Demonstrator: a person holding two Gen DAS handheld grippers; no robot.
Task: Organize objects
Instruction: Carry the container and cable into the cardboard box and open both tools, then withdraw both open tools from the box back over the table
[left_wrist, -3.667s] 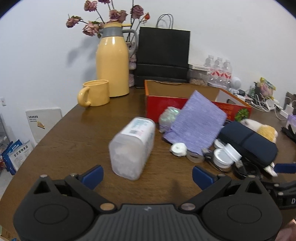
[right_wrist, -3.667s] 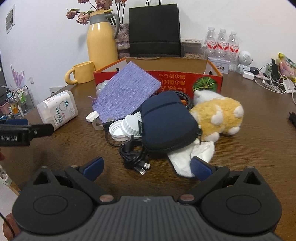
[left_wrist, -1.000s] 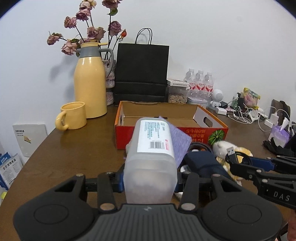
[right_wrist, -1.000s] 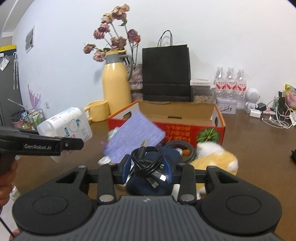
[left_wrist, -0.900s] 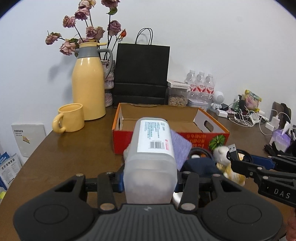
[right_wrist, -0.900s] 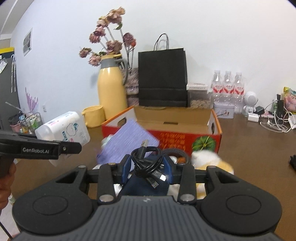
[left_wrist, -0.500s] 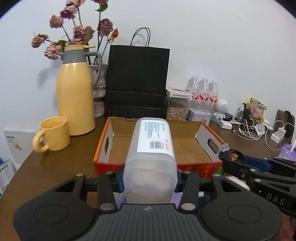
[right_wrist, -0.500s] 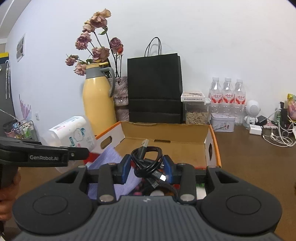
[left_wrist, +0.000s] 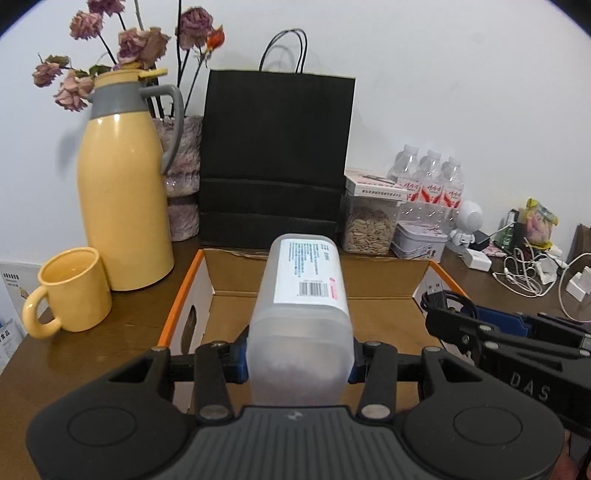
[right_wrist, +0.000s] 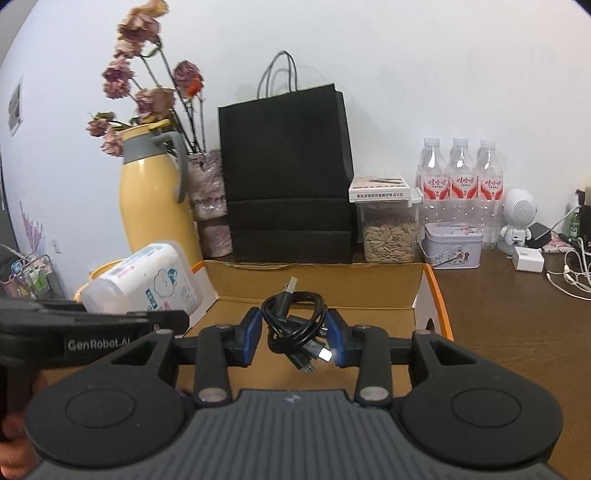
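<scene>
My left gripper (left_wrist: 298, 354) is shut on a translucent white plastic container (left_wrist: 301, 317) with a barcode label and holds it over the front of the open cardboard box (left_wrist: 376, 278). The container also shows in the right wrist view (right_wrist: 147, 284). My right gripper (right_wrist: 294, 334) is shut on a coiled black USB cable (right_wrist: 295, 325) and holds it above the box (right_wrist: 369, 291). The right gripper with the cable also shows in the left wrist view (left_wrist: 454, 314), at the box's right side. The other loose items lie below both views, hidden.
Behind the box stand a black paper bag (left_wrist: 275, 158), a yellow thermos jug (left_wrist: 123, 192) with dried roses, a yellow mug (left_wrist: 70, 295), a seed jar (left_wrist: 371, 221), several water bottles (left_wrist: 428, 184) and a tin (right_wrist: 452, 245). Chargers and white cables (left_wrist: 535, 271) lie at the right.
Both grippers have moved forward and up, from over the clutter to over the cardboard box, each still holding its object. The purple cloth, pouch and plush toy have dropped out of view.
</scene>
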